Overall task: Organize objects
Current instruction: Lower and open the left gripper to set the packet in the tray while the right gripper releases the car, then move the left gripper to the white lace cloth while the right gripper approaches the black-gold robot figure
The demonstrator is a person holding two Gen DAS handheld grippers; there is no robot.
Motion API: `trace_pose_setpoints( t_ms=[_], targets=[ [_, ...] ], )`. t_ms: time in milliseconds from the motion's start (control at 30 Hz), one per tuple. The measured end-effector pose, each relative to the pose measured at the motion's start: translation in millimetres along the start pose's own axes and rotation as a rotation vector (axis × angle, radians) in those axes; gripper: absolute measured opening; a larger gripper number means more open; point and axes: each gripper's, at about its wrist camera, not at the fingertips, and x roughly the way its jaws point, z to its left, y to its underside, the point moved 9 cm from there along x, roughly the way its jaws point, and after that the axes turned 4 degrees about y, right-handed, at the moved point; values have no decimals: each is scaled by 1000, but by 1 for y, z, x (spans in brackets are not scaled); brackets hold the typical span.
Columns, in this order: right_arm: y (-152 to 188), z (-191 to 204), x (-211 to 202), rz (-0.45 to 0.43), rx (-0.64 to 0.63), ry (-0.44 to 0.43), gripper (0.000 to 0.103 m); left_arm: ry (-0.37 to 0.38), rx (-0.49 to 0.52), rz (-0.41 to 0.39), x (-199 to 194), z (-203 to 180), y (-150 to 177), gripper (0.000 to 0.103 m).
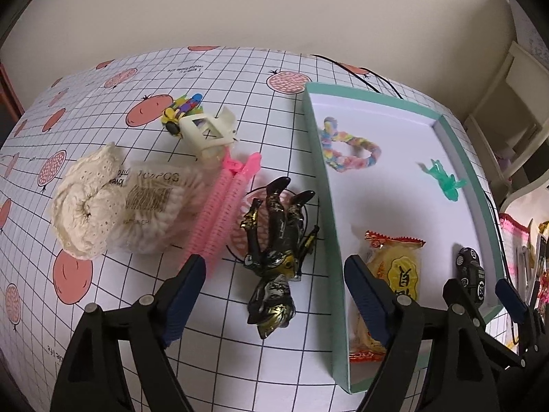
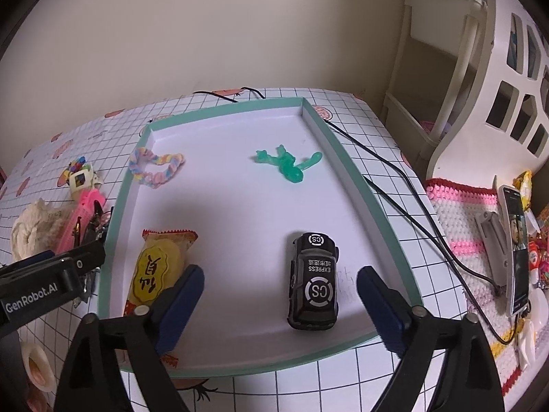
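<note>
A black-and-gold figurine [image 1: 274, 250] lies on the grid tablecloth, between the fingers of my open left gripper [image 1: 274, 274], which do not touch it. To its right is a teal-rimmed white tray [image 1: 326, 189] [image 2: 116, 213]. It holds a braided pastel loop [image 2: 156, 168], a green figurine [image 2: 286, 166], a yellow snack packet [image 2: 154, 267] and a black toy car [image 2: 314, 281]. My right gripper [image 2: 279, 281] hangs open over the tray's near end, and the car lies free between its fingers. A cream scrunchie pack [image 1: 109, 202], pink clip [image 1: 223, 206] and cream claw clip [image 1: 209, 132] lie left of the tray.
A black cable [image 2: 394, 178] runs along the tray's right side. A phone on a stand [image 2: 518, 250] sits on a pink crochet mat [image 2: 459, 219], with a white shelf [image 2: 514, 68] behind it. The wall is close behind the table. The table's right edge is cluttered.
</note>
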Motion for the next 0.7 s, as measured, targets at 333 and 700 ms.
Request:
trace_pose_setpoints(
  t_ms=[333, 700],
  targets=[
    [0, 1, 1, 3, 7, 3, 102, -7, -12, -29, -6, 9, -7, 96],
    [-21, 17, -23, -59, 42, -52, 102, 50, -93, -20, -34, 27, -32, 96]
  ],
)
